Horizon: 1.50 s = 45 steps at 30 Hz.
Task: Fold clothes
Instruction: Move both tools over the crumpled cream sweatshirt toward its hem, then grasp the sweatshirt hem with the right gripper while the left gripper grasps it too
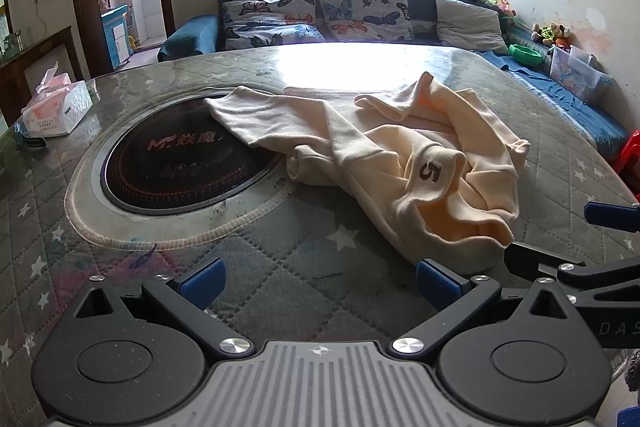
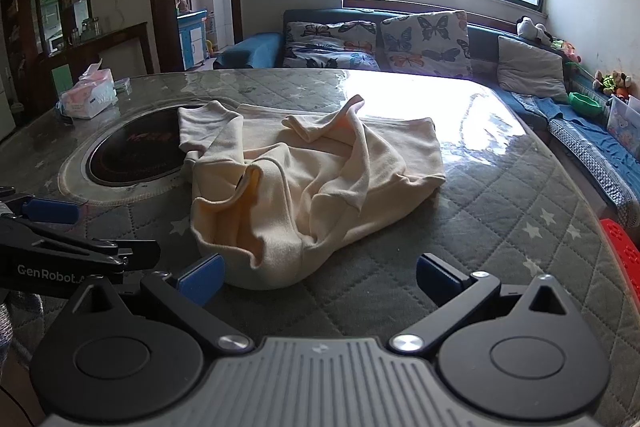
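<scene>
The cream top (image 2: 312, 187) lies crumpled, not folded, mid-table (image 2: 500, 187), while both grippers, left (image 1: 318, 285) and right (image 2: 320, 279), hang released near its near hem, probably to reach it.

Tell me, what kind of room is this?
Probably a home living or dining room: a sofa with butterfly cushions under a window, and a table with a built-in cooktop.
</scene>
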Available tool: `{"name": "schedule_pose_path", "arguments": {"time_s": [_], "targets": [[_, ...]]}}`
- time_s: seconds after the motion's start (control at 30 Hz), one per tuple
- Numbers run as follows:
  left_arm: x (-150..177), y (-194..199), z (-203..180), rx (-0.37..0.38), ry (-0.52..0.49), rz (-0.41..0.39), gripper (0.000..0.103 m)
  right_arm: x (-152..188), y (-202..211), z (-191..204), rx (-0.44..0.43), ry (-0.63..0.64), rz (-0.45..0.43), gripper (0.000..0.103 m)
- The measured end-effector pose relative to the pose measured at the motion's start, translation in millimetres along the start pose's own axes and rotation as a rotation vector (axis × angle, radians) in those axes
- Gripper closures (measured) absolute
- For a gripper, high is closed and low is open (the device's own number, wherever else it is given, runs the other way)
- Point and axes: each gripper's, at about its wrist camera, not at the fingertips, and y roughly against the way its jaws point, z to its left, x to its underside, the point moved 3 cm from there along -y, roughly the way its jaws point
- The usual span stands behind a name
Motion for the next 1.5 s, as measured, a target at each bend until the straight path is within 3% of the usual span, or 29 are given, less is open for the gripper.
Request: {"name": "schedule_pose_path", "arguments": {"time_s": [0.3,0.63,0.73,1.03,1.17,1.43,1.5], "targets": [[-12.7,-9.5,5.2,-0.004,0.005,-0.004,0.0,-11.0,-10.4,-1.6,-0.017,0.006,-0.001,0.001],[-37.8,-20.7,16.1,0.002,0.032,-0.02,0.0,-37.8,-30.0,-11.4,-0.038,0.006,-0.005,0.012],[-48.9,-27.3,19.1,0.016,0.043,-0.023,0.002,-48.5,-39.5,-16.3,-0.031,0.014,-0.003,0.018],[-90.1,-54.6,21.6,0.047,0.049,-0.044,0.024,-86.0,-82.2,-35.6,-0.016,0.017,0.01,0.039],[-108.3,-72.5,16.5,0.054,0.029,-0.046,0.024,-101.9,-103.5,-41.3,-0.01,0.026,0.02,0.047],[-124.0,-121.0,11.6,0.022,0.015,0.025,0.024,-114.2,-143.5,-40.3,-0.014,0.057,0.062,0.063],[-123.9,-127.6,10.4,0.03,0.004,0.037,0.036,-112.1,-153.2,-40.0,-0.021,0.063,0.082,0.07]]}}
